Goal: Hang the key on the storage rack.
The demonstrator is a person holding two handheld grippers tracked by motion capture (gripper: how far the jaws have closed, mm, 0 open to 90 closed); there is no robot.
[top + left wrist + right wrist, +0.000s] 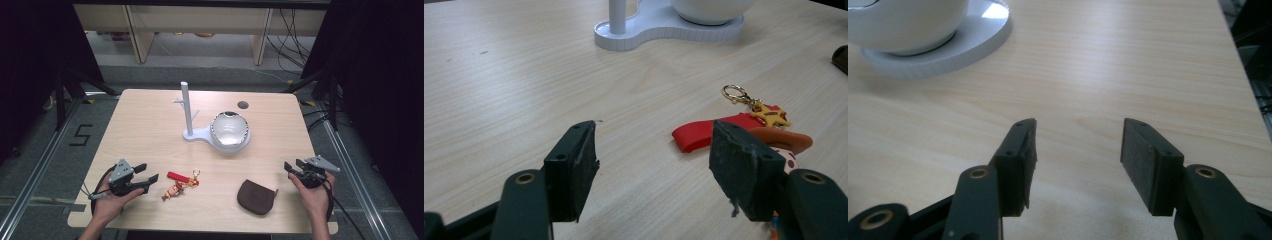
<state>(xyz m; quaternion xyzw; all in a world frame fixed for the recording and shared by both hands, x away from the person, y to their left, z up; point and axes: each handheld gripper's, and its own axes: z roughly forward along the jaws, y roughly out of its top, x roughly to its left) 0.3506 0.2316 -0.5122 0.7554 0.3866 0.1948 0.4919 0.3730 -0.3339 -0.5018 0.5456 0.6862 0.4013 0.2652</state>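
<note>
Both hands rest low at the near edge of the light wooden surface (150,130), each hand-held gripper with jaws apart and empty. The left hand-held gripper (148,172) points at the red-strapped cowboy figure keychain (179,184) just beside it; the right hand-held gripper (293,165) sits near the dark brown leather pouch (256,196).

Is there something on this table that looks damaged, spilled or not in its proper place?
Nothing is spilled or broken. The keychain lies flat on the table, not hung on the white stand. The brown pouch sits near the front edge. The pad of the left gripper looks slightly frayed.
</note>
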